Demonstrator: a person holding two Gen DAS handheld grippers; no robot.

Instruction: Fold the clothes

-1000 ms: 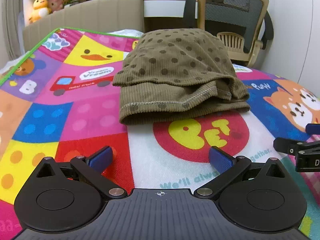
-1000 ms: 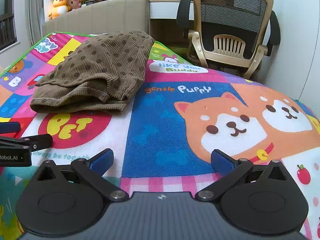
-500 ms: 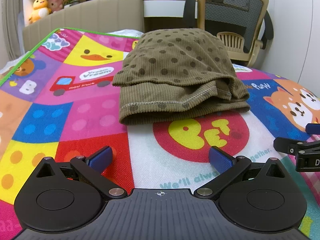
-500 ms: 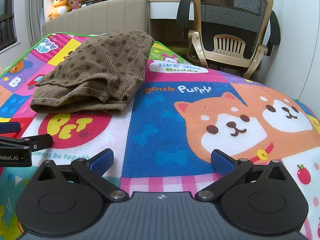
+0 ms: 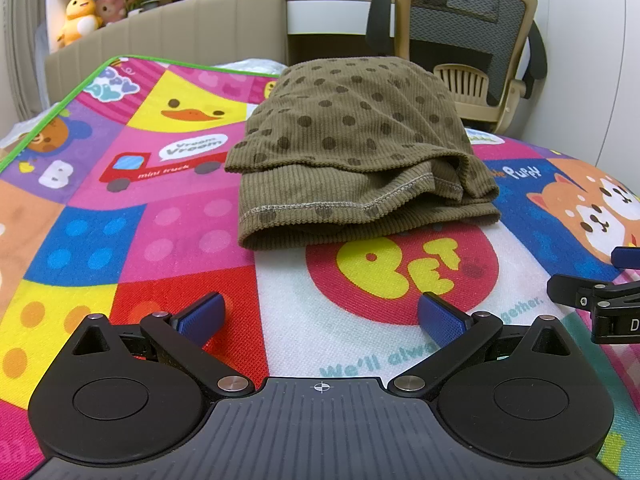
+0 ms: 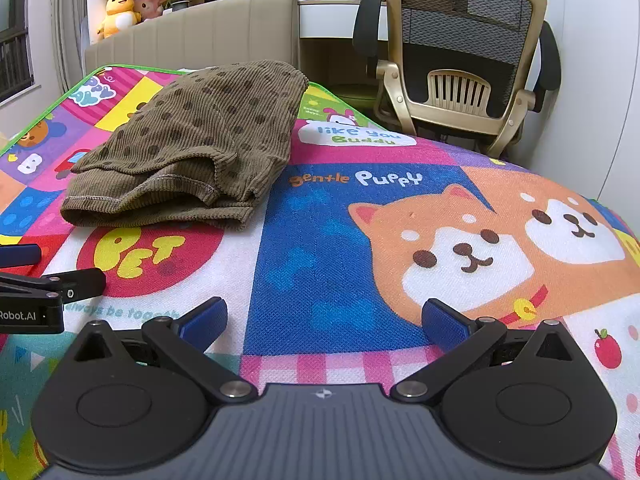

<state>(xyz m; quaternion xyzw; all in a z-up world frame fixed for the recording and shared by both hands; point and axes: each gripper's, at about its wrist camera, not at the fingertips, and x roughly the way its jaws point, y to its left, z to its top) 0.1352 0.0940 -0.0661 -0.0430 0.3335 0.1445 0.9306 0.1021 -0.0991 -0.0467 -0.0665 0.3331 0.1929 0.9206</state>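
Note:
A brown ribbed garment with dark dots (image 5: 352,152) lies folded in a flat stack on the colourful play mat (image 5: 120,208). In the right wrist view the garment (image 6: 192,148) sits to the upper left. My left gripper (image 5: 320,316) stands open just short of the garment's near hem, nothing between its blue pads. My right gripper (image 6: 324,320) is open too, over the blue patch of the mat (image 6: 320,272), to the right of the garment and apart from it. Each gripper's tip shows at the edge of the other's view.
A beige mesh office chair (image 6: 460,60) stands beyond the mat's far right edge, with a desk behind it. A padded headboard (image 5: 180,36) and plush toys (image 5: 80,16) line the far left. The mat's green border (image 5: 60,100) runs along the left.

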